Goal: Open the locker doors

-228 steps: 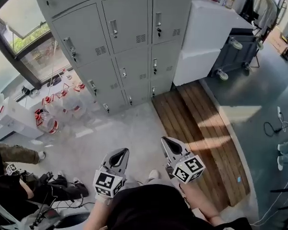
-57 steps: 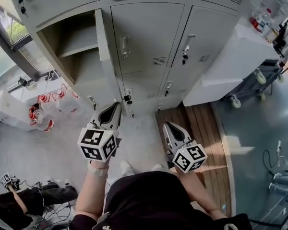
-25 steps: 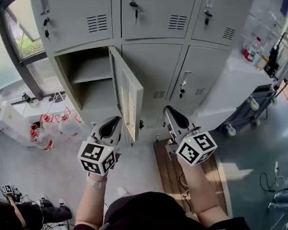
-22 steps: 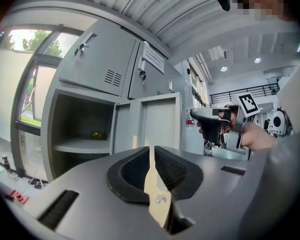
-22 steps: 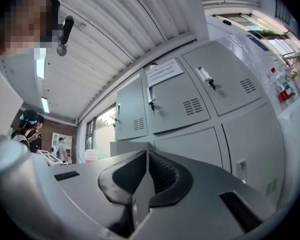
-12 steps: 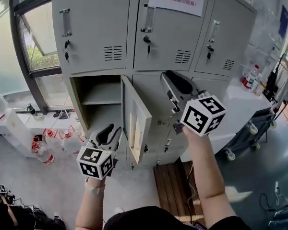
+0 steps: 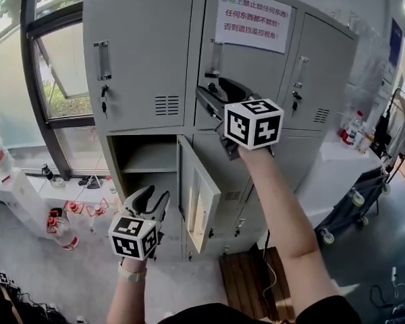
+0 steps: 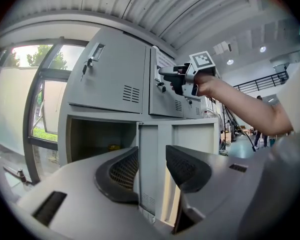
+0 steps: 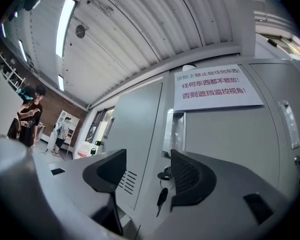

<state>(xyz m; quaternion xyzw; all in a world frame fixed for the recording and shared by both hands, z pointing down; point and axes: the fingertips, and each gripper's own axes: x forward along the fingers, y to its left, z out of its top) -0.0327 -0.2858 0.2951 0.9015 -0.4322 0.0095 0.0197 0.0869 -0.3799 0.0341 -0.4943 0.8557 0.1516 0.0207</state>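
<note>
One locker door (image 7: pixel 201 198) stands open in the second row on the left, swung out toward the person. The box (image 7: pixel 145 164) behind it shows a shelf. The doors around it look shut. The top middle door (image 7: pixel 263 71) has a white paper sign (image 7: pixel 252 20) on it. The right gripper (image 7: pixel 212 92) is held up high, just in front of this door and near its lock. The right gripper view shows what the head view hides. A small dark key (image 9: pixel 161 198) hangs from the lock, right in the gap between the jaws, and a long handle (image 9: pixel 175 131) is above it. These jaws have just been opening and stand wide apart, gripping nothing. The left gripper (image 7: pixel 150 200) is lower down, just beside the open door. Its own view looks along the thin edge of that door. The edge shows in the gap between the jaws, further off and not touched. Those jaws have just been opening too, and they are wide and hold nothing. That view also shows the right gripper from the side, up by the top row. Only the head view shows bottles (image 7: pixel 57 227) on the floor by the window (image 7: pixel 61 79).
</note>
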